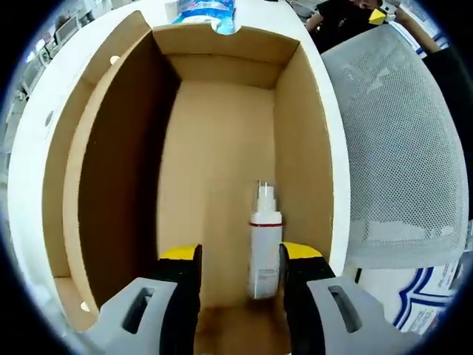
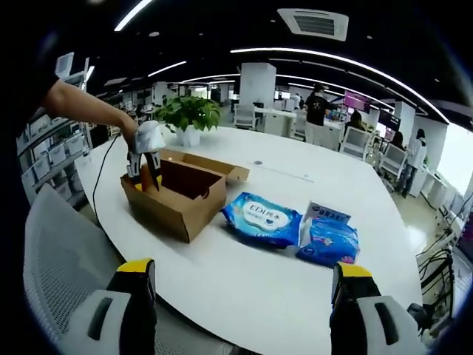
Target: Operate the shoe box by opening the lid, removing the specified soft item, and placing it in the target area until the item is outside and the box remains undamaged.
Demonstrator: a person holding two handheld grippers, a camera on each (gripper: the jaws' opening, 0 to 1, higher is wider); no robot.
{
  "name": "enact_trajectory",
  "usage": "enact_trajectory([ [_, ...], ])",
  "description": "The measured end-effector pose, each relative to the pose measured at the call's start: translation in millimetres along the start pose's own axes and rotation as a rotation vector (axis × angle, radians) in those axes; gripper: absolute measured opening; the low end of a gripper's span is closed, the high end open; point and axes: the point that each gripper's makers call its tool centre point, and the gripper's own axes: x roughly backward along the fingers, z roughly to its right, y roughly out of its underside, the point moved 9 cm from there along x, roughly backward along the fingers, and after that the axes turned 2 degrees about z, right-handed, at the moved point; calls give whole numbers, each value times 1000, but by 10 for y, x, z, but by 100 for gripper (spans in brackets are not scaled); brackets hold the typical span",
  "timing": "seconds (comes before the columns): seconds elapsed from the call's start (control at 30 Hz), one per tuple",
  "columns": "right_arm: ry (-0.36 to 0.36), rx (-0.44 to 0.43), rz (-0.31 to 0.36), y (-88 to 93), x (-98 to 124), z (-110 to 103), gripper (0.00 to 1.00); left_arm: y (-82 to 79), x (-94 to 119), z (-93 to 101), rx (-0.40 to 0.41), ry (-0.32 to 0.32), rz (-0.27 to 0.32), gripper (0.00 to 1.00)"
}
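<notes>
The shoe box [image 1: 222, 148] stands open on the white table [image 2: 244, 281], a plain brown cardboard box with its lid [image 2: 211, 163] folded back along the far side in the right gripper view. Inside it, in the left gripper view, a small white spray bottle [image 1: 264, 244] with a red band under its clear cap rests on the box floor, close to the right-hand wall. The rest of the floor is bare brown card, though the near part of it is hidden behind the jaws.

The left gripper [image 1: 240, 259] reaches down into the box, its yellow-tipped jaws spread apart with the bottle between them (nearer the right jaw, and perhaps just touching it; the view is too foreshortened to be sure). In the right gripper view the same gripper [image 2: 145, 159] sits at the box's left end, held by a person's arm [image 2: 85, 107].

Outside the box, just beside it on the table, lie two soft blue packs: a larger one [image 2: 262, 218] printed with white lettering, and a smaller one [image 2: 329, 237] touching its right side. Their labels are too small to read fully.

The right gripper [image 2: 244, 292] hangs well back from the table edge, jaws wide apart and holding nothing. A grey mesh chair back [image 2: 63, 259] sits at the left, a potted plant [image 2: 188, 118] beyond the box.
</notes>
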Motion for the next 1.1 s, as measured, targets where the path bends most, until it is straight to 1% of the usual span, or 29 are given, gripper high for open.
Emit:
enact_trajectory([
  [0.1,3,0,-6,11,4,16,100,-21,-50,9,-9,18,-7,41],
  [0.33,20,-12,-8,5,29,64,100,-44,-138,6,-2,48,12,38],
  [0.5,32,-16,-11,8,33,91,100,-39,-186,-5,1,52,11,38],
  [0.67,30,-15,-8,-16,15,81,100,-2,-229,-7,4,48,14,35],
  [0.87,16,-8,-4,-44,-20,65,100,24,-227,-17,0,19,38,32],
  [0.93,14,-5,-2,-51,-28,56,100,34,-231,-20,-6,10,41,28],
  [0.97,11,-7,1,-55,-33,49,100,42,-234,-11,-4,14,37,23],
  [1.0,9,-8,3,-59,-37,47,100,47,-250,-7,-23,6,37,22],
  [1.03,7,-9,5,-60,-43,42,100,58,-253,0,-23,-6,34,22],
  [1.1,5,-9,4,-56,-48,34,99,56,-257,6,-15,-11,41,22],
])
